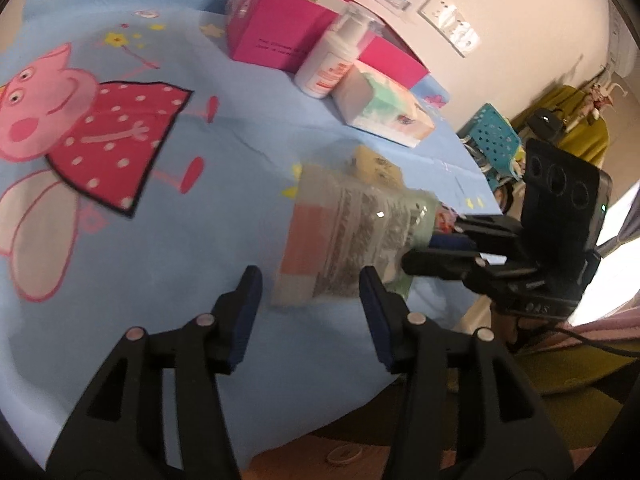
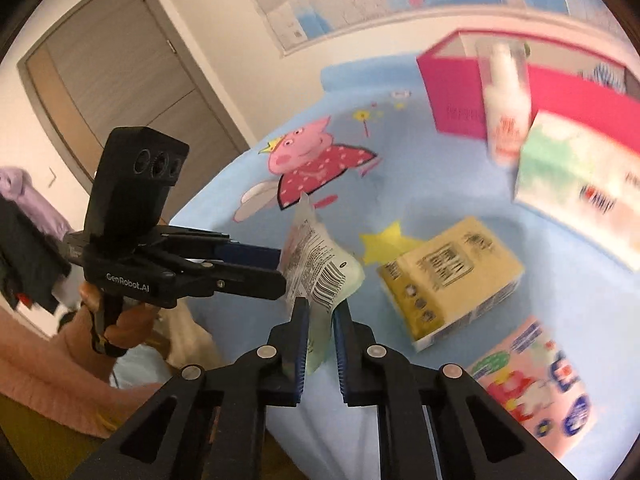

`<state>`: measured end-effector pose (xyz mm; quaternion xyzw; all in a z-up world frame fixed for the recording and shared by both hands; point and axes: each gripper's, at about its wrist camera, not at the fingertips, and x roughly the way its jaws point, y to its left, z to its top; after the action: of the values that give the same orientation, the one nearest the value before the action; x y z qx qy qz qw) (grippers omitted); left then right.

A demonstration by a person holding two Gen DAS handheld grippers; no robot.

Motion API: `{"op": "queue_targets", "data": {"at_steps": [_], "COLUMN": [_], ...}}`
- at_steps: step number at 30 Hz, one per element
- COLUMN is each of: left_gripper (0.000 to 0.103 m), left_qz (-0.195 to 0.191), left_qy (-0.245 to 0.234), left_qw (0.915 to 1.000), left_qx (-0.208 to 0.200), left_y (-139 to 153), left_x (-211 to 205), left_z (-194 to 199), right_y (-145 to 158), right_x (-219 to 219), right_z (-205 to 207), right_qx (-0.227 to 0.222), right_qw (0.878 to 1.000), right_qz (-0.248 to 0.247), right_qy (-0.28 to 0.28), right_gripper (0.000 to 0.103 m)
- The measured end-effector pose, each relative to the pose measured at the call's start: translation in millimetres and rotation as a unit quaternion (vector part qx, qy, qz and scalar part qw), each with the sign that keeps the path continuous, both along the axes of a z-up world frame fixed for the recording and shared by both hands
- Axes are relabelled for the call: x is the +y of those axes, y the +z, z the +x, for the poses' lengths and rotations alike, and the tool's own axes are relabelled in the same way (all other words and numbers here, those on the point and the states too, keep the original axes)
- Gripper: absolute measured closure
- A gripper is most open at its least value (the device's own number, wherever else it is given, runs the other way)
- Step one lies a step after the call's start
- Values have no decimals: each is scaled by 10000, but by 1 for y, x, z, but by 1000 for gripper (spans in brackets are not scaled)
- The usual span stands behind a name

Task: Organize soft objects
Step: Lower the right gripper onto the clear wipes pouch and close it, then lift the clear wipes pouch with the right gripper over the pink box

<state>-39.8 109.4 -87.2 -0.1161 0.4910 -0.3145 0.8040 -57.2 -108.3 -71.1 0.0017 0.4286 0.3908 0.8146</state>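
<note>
The right gripper (image 2: 321, 308) pinches the lower edge of a soft plastic packet (image 2: 316, 264), lifted above the blue cartoon cloth (image 2: 400, 168). The left gripper (image 1: 310, 280) stands just beside the packet with its jaws parted and nothing pressed between them. Beyond the packet lie a yellow tissue pack (image 2: 452, 276), a white bottle (image 1: 332, 60) and a pink box (image 1: 280, 28).
</note>
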Motion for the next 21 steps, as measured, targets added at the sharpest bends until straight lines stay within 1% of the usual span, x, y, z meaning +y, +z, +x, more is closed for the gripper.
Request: {"op": "queue_targets", "data": {"at_steps": [1,2,4,9,12,16,18,21], "left_gripper": [50,48,48,46,44,44,44,44], "left_qz": [-92,-86,50,-172,-188,-155,-127,-16], "left_qy": [-110,-174,-249,-557,-594,-644,-636,-585], "left_qw": [9999,9998,9996,9982,9980,9974,9970,9956], "left_qx": [-13,-37,-102,-108,-73,-290,-426,-733], "left_y": [0,0,-1,2,4,18,31,55], "left_x": [-5,-9,-20,-35,-46,-54,-57,-62], "left_z": [3,5,11,27,34,37,40,49], "right_y": [1,2,5,14,16,27,38,58], "right_x": [-3,-6,-8,-20,-25,-36,-41,-44], "right_z": [2,4,7,10,16,24,30,42], "right_qx": [-22,-88,-145,-318,-319,-373,-478,-699], "right_qw": [10000,9999,9998,9994,9993,9990,9982,9967], "right_qz": [-11,-66,-108,-165,-116,87,197,274], "right_qy": [-5,-26,-35,-33,-129,-247,-302,-322], "right_gripper": [92,92,92,92,93,93,93,93]}}
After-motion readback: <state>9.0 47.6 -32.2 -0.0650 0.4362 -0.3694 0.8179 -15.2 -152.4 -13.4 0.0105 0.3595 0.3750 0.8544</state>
